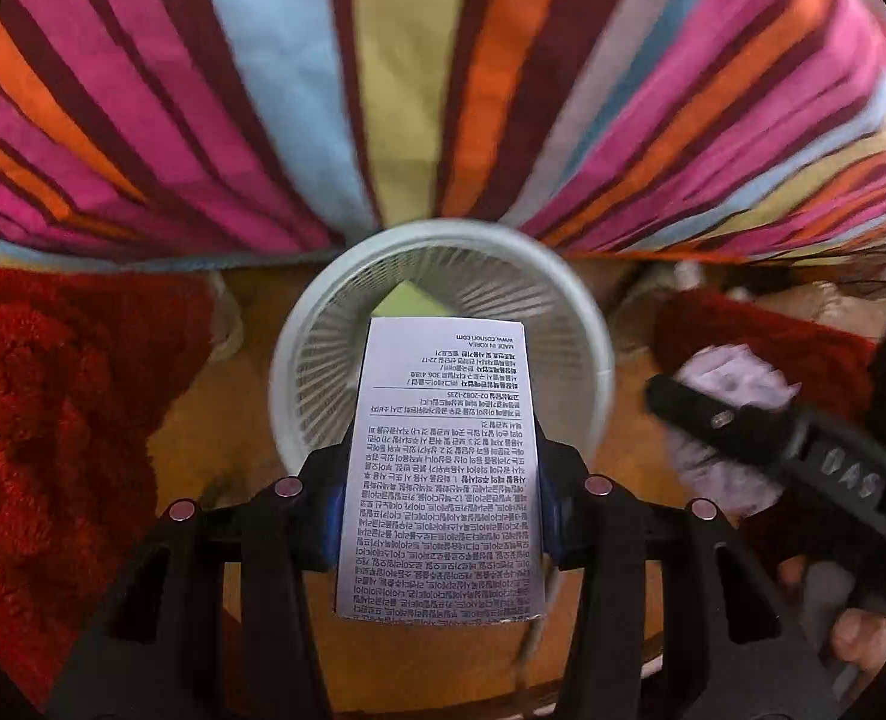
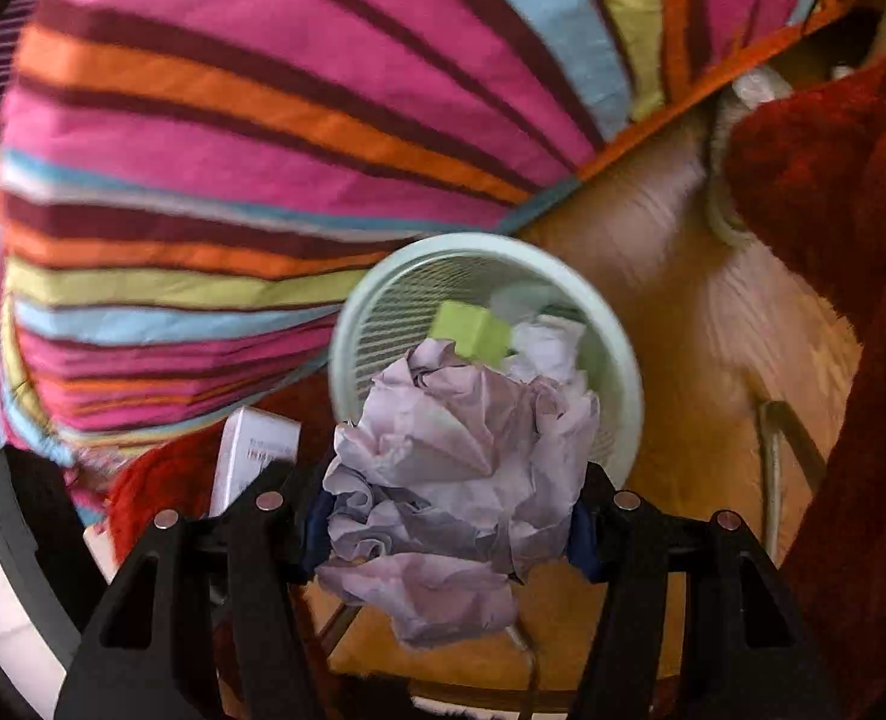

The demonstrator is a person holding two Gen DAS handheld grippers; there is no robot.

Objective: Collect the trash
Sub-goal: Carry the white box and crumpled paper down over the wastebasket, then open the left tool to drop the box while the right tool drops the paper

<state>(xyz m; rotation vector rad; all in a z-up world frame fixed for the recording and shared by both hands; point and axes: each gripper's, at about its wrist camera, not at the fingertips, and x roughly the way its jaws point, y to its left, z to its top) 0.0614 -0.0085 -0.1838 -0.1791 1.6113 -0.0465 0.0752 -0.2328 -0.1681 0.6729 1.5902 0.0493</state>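
My left gripper is shut on a white printed box, held just in front of and above a white mesh trash basket on the floor. My right gripper is shut on a crumpled ball of pale paper, near the same basket. The basket holds a green box and white crumpled paper. The right gripper with its paper shows in the left wrist view, right of the basket. The white box shows in the right wrist view at the left.
A striped bedspread hangs behind the basket. A red shaggy rug lies left of it in the left wrist view and at the right in the right wrist view. A cable lies on the wooden floor.
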